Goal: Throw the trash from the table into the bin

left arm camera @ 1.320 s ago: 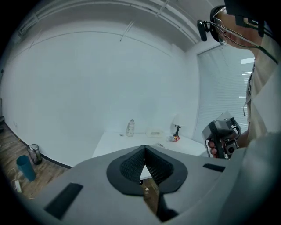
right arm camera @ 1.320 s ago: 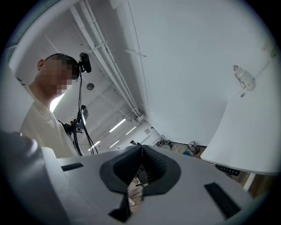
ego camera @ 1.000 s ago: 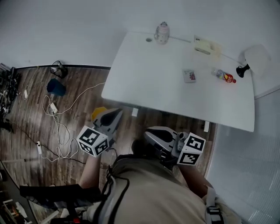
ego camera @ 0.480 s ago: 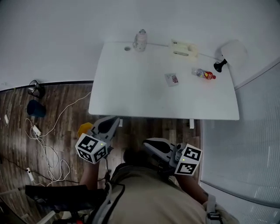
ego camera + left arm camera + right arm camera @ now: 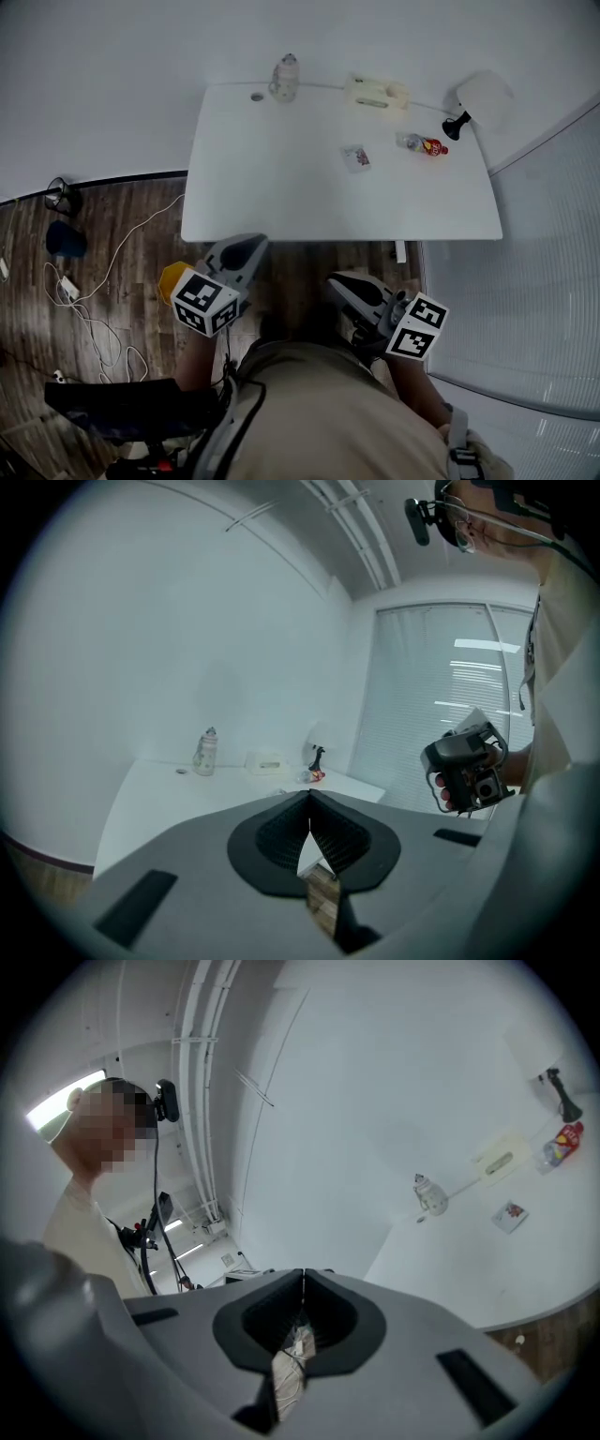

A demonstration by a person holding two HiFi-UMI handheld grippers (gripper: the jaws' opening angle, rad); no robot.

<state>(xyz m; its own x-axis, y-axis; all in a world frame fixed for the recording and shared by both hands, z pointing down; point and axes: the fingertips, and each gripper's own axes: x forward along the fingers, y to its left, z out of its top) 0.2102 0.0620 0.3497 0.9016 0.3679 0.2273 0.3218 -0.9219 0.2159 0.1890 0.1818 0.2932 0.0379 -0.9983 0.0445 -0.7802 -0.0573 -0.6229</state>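
White counter (image 5: 281, 197) is uncleared, packet (image 5: 355, 157) and bottle (image 5: 424, 145) left lying; left hand-held gripper (image 5: 247, 248) and right hand-held gripper (image 5: 342, 283) are pressed together, empty.

There are two bottles: one clear bottle (image 5: 284, 77), one red-labelled bottle (image 5: 424, 145). One packet (image 5: 355, 157), one cream box (image 5: 375, 94), one desk lamp (image 5: 476, 97).

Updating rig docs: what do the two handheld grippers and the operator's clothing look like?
The left gripper and right gripper are both grey, wedge-shaped shells with black ribbed pads inside the jaws. Each carries a white cube printed with black square markers. The person wears a beige top.
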